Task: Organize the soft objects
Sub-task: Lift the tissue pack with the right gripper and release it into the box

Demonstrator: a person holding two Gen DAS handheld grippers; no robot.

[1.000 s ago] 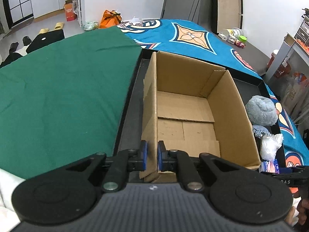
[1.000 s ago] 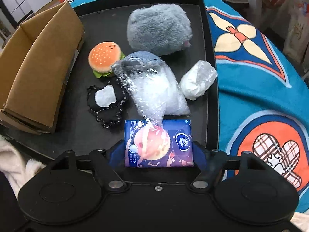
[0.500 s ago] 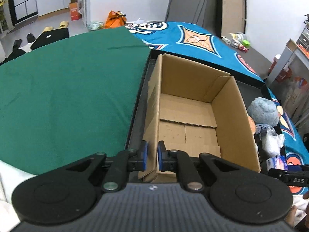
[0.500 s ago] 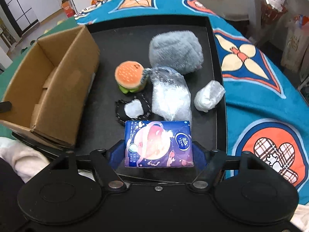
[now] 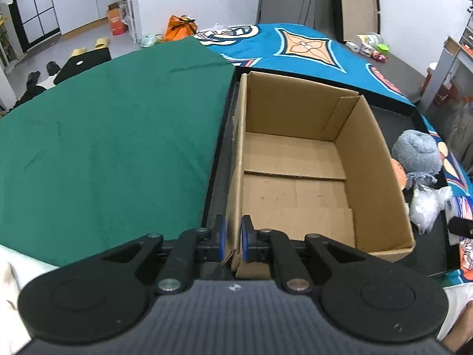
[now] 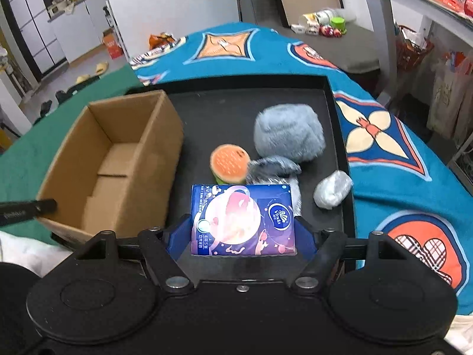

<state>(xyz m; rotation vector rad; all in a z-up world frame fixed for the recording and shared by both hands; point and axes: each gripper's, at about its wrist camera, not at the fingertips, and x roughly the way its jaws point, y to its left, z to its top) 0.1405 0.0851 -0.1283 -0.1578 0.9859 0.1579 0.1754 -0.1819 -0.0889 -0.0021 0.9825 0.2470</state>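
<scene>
My left gripper (image 5: pixel 232 238) is shut on the near left corner of an open cardboard box (image 5: pixel 295 174), which has nothing in it and also shows in the right wrist view (image 6: pixel 118 162). My right gripper (image 6: pixel 243 233) is shut on a blue tissue pack (image 6: pixel 243 220) and holds it above the black tray (image 6: pixel 337 136), to the right of the box. On the tray lie a grey plush (image 6: pixel 288 133), a burger toy (image 6: pixel 229 164), a clear plastic bag (image 6: pixel 275 171) and a small white wrapped bundle (image 6: pixel 332 189). The grey plush (image 5: pixel 416 151) also shows in the left wrist view.
A green cloth (image 5: pixel 103 136) covers the table left of the tray. A blue patterned blanket (image 6: pixel 393 159) lies right of and behind it. A shelf and small bottles (image 6: pixel 322 25) stand at the back. The floor beyond holds shoes and an orange bag (image 5: pixel 180 26).
My right gripper has lifted the tissue pack off the tray and drawn back and up, so more of the box and room shows. My left gripper keeps its hold on the box corner.
</scene>
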